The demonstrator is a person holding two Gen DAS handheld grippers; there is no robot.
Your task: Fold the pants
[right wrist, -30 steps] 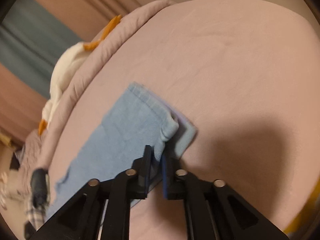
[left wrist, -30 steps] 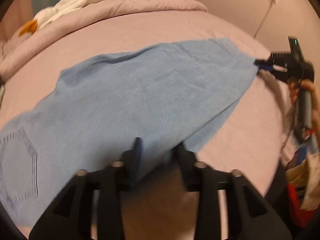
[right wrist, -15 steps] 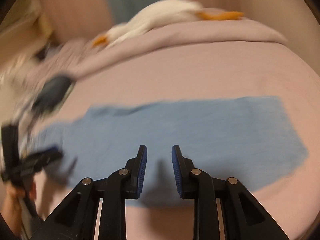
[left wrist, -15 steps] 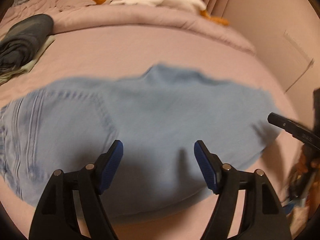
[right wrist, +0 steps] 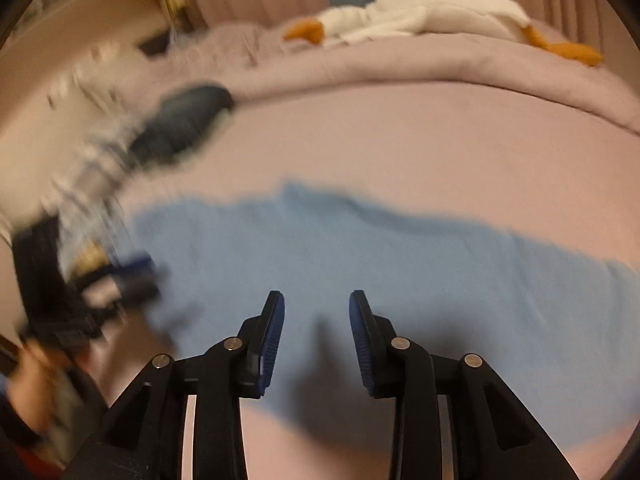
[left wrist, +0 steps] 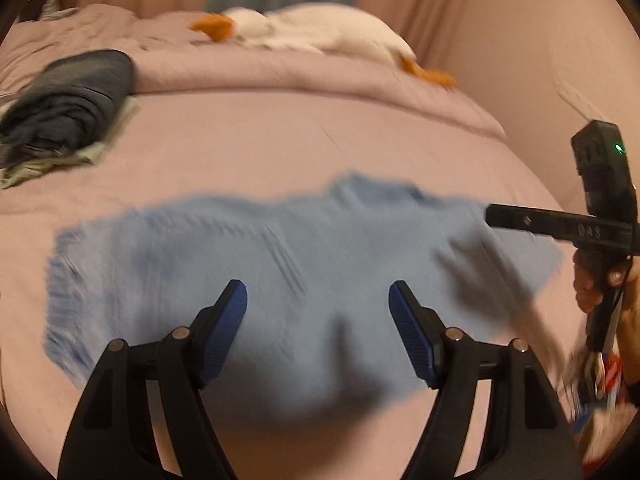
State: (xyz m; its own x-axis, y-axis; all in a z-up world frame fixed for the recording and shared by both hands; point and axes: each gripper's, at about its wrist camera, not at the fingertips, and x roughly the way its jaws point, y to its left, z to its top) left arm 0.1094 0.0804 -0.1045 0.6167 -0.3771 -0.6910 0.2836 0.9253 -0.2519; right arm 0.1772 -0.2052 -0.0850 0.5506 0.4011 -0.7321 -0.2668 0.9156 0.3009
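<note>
Fingers of the left gripper are spread wide, released, above the pants lying flat on the bed. Right view: right gripper fingers parted, grasping nothing, above the pants.

Faint "DAS" lettering, on right gripper finger

The light blue denim pants lie flat on the pink bed, stretched sideways in a long band. Stitched seams show near the middle; the outline is motion-blurred. From the right wrist the pants read as plain, smooth blue.
</note>
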